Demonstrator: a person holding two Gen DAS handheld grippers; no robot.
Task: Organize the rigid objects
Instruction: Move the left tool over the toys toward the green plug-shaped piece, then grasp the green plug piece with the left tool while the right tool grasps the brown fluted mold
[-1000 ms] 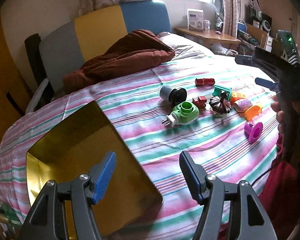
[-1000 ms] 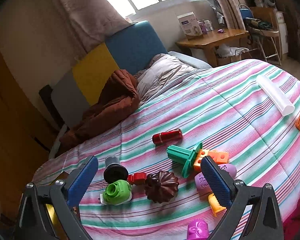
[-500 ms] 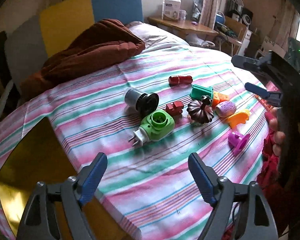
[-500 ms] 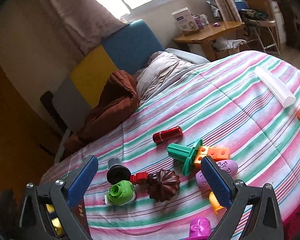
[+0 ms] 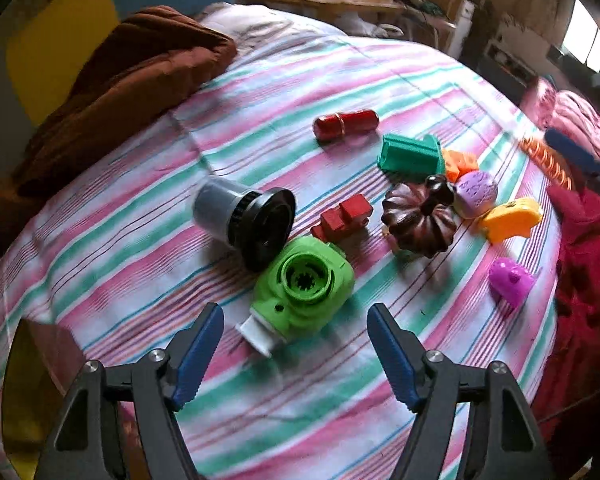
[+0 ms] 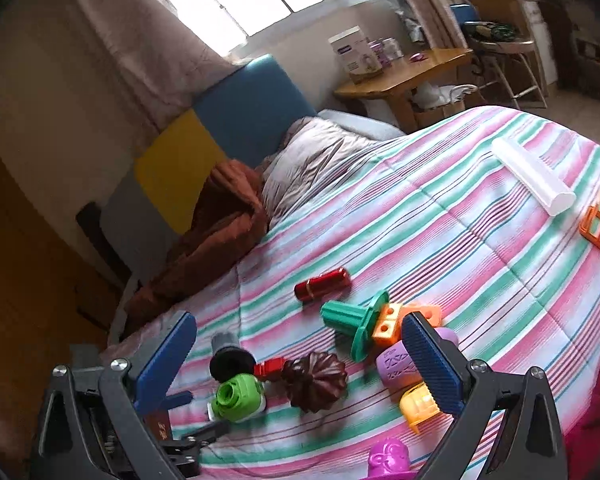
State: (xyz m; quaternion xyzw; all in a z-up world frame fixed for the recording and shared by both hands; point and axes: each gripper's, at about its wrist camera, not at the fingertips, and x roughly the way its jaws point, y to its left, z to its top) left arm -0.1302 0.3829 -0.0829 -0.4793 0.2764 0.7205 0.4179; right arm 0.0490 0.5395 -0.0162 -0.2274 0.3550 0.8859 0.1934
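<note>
The green plug (image 5: pixel 304 294) lies on the striped bed (image 5: pixel 140 240), touching the black-capped jar (image 5: pixel 246 220), with the red block (image 5: pixel 346 216) just beyond. The left claw (image 5: pixel 296 344) hangs above it, empty; its jaws have just been closing a little yet stand wide apart. The right claw (image 6: pixel 300 360) is also wide and empty. Risk: a descending finger could nudge the jar rolling, or the soft bedding could tip the plug.
</note>
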